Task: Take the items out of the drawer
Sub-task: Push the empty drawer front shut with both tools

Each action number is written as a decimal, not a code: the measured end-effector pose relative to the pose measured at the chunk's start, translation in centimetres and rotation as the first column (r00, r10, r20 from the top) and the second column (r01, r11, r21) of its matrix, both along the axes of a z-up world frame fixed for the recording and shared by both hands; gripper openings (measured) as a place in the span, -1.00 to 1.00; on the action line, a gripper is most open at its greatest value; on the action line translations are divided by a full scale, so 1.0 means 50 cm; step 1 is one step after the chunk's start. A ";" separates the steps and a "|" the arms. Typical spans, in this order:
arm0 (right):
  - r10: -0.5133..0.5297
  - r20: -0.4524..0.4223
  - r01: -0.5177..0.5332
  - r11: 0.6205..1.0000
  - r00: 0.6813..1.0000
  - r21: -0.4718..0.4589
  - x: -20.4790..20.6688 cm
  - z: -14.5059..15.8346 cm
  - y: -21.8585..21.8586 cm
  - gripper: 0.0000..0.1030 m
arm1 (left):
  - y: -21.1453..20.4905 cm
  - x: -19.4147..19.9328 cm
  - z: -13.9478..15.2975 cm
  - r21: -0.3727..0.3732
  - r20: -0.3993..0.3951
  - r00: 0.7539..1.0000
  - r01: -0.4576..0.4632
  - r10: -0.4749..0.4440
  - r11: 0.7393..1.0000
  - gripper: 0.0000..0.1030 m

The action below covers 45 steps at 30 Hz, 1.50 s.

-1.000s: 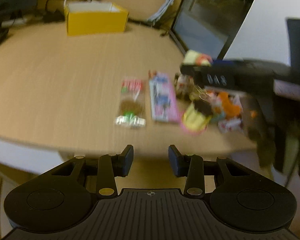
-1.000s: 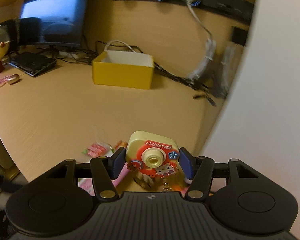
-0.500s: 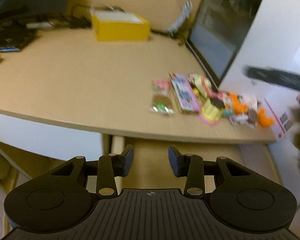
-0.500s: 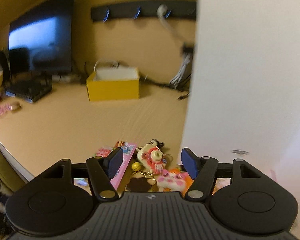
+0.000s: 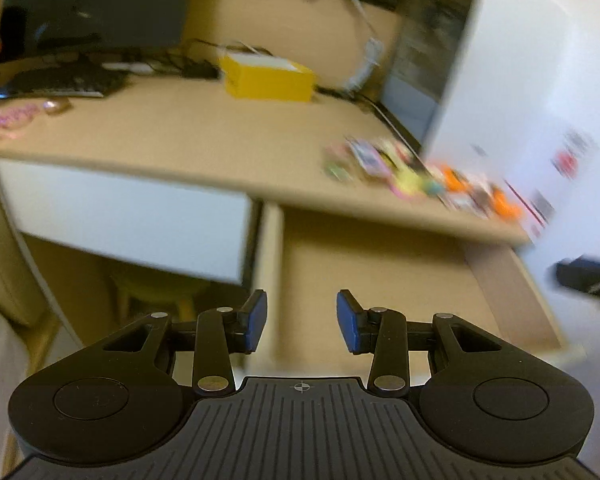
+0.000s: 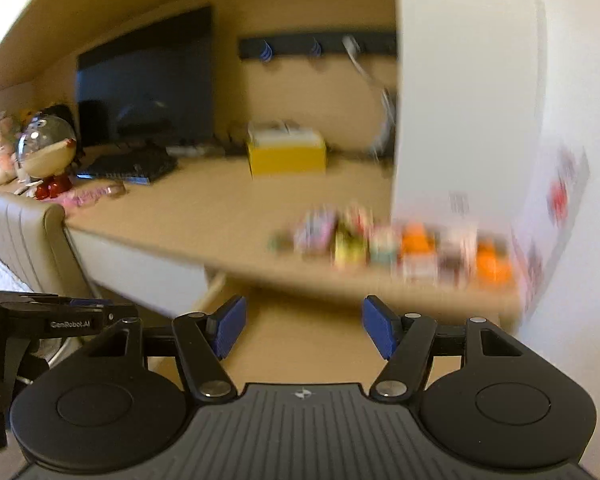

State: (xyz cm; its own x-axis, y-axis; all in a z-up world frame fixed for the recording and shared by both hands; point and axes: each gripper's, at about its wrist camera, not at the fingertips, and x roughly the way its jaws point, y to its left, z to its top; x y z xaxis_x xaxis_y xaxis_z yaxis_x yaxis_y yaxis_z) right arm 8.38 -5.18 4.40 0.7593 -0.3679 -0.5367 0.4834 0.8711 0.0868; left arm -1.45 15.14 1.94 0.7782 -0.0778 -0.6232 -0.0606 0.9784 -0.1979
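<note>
Left hand-held gripper (image 5: 302, 322) empty | right hand-held gripper (image 6: 303, 330) empty | drawer (image 5: 380, 280) pulled out

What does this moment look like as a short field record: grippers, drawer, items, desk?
left gripper: open, nothing between the fingers, over the open drawer
right gripper: open, nothing held
drawer: pulled out below the desk edge; visible floor bare
small items: blurred colourful cluster on the desk near its front edge, beside the white box
desk: also holds a yellow box, a keyboard and a monitor
image quality: motion blur, item types unreadable
</note>
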 end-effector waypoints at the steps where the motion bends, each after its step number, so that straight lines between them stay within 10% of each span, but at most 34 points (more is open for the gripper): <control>1: -0.020 -0.013 0.021 0.999 1.000 0.035 -0.016 -0.030 0.011 0.26 | -0.026 -0.021 -0.016 0.021 -0.001 0.999 0.033 -0.033 0.999 -0.18; 11: -0.245 -0.218 0.250 0.968 0.945 -0.003 -0.118 -0.300 0.046 0.19 | -0.123 -0.070 -0.153 0.146 0.014 0.998 0.061 -0.064 0.987 -0.17; 45: -0.325 -0.120 0.328 0.945 0.938 -0.001 0.140 -0.336 -0.252 0.19 | -0.091 0.309 -0.206 0.152 0.062 0.998 -0.023 0.014 0.988 -0.17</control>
State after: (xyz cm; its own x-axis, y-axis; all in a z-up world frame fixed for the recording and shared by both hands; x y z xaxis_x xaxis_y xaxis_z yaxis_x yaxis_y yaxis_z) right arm 15.37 -17.77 -12.40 0.5308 -0.5742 -0.6233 0.7486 0.6624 0.0272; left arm 14.02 10.59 -8.38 0.8152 0.0290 -0.5785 -0.0712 0.9962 -0.0505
